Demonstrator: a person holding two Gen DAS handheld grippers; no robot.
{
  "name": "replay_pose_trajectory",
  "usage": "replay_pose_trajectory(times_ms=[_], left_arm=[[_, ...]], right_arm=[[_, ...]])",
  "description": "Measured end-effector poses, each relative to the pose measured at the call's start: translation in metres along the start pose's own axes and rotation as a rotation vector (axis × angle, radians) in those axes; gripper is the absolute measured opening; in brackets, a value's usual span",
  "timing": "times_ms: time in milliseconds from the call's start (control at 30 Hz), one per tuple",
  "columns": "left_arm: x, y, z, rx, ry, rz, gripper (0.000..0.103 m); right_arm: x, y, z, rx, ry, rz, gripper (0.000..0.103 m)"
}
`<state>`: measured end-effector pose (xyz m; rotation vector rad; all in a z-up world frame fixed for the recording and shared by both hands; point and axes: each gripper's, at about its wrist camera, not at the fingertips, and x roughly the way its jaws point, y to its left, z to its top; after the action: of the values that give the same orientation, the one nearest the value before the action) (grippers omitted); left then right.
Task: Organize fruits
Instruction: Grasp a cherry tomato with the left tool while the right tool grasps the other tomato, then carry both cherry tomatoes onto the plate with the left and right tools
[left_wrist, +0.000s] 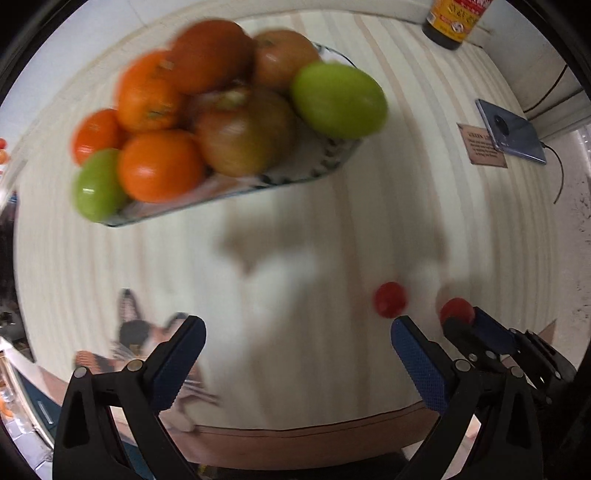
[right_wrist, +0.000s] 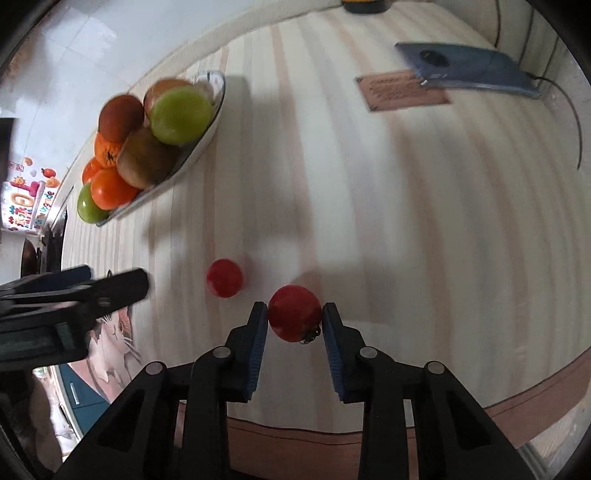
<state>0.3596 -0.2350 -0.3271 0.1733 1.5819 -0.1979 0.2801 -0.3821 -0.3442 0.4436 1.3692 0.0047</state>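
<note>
A patterned plate piled with orange, green and brown fruit stands on the striped table, at upper left in both views. A small red tomato lies loose on the table. My left gripper is open and empty, above the table in front of the plate; it also shows at the left of the right wrist view. My right gripper is shut on a second red tomato, which shows in the left wrist view held between the right gripper's blue pads.
A blue phone with a cable and a brown card lie at the far right. A dark bottle stands at the back. The table's front edge runs close below the grippers.
</note>
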Motion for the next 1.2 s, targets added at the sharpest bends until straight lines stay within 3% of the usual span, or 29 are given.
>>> replay_pose_trajectory(times_ms=[100, 167, 267, 767, 1200], left_arm=[[0.011, -0.017, 0.003, 0.034, 0.005, -0.022, 0.097], [0.017, -0.032, 0.005, 0.065, 0.013, -0.034, 0.08], [0.024, -0.049, 0.004, 0.096, 0.024, -0.05, 0.064], [0.039, -0.089, 0.008, 0.14, 0.041, -0.064, 0.024], [0.031, -0.071, -0.006, 0.116, -0.003, -0.094, 0.023]], right_arm=[[-0.013, -0.013, 0.002, 0.007, -0.022, -0.021, 0.033], [-0.016, -0.022, 0.004, 0.016, -0.025, -0.033, 0.033], [-0.019, -0.037, 0.005, 0.041, -0.022, -0.04, 0.033], [-0.025, -0.064, -0.005, 0.078, -0.02, -0.03, 0.033], [-0.042, -0.062, 0.007, 0.063, -0.063, -0.021, 0.033]])
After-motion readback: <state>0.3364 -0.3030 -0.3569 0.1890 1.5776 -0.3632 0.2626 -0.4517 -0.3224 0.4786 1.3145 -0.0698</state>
